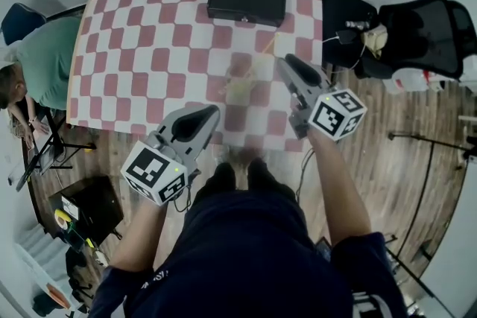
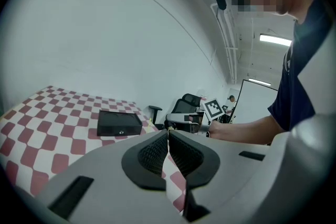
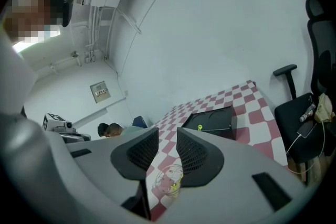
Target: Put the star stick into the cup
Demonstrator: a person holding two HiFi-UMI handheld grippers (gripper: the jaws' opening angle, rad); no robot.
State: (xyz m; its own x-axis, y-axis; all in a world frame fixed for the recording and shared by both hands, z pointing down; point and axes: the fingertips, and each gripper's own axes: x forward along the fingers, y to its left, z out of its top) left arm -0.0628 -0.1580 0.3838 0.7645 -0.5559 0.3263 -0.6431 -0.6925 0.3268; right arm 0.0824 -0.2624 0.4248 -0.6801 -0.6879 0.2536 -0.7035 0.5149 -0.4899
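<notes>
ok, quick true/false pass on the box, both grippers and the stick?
1. The black box sits on the checkered table. True.
2. The left gripper has its jaws wide apart. False: they are together, with nothing between them.
3. The right gripper grips the cup. False: its jaws stand apart and empty; the cup stands on the table beyond them.
4. The yellow star stick is in the cup. True.
</notes>
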